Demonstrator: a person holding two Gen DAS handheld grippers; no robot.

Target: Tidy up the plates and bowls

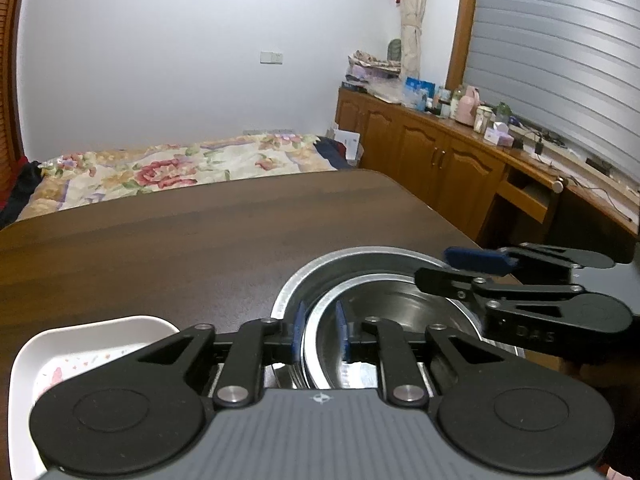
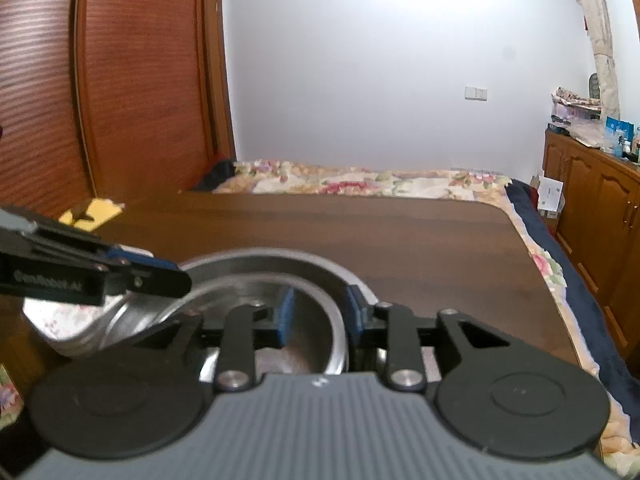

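Two tools hold one steel bowl (image 1: 392, 312): left tool (image 1: 320, 330) and right tool (image 2: 320, 314) each pinch its rim; next, lower it into the bigger bowl (image 1: 316, 272)

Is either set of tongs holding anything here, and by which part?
Both sets straddle the rim of the inner steel bowl, nested in a larger steel bowl: left tongs at its left edge, right tongs at its right edge. A firm clamp cannot be confirmed.

Pale wall (image 1: 160, 60) lying behind a floral-quilted bed (image 1: 168, 168). Dark wood counter (image 1: 200, 232) filling the foreground. Wooden cabinets (image 1: 432, 160) carrying clutter beneath a shuttered window (image 1: 560, 60). Reddish louvred wardrobe (image 2: 100, 80) standing beside the bed.
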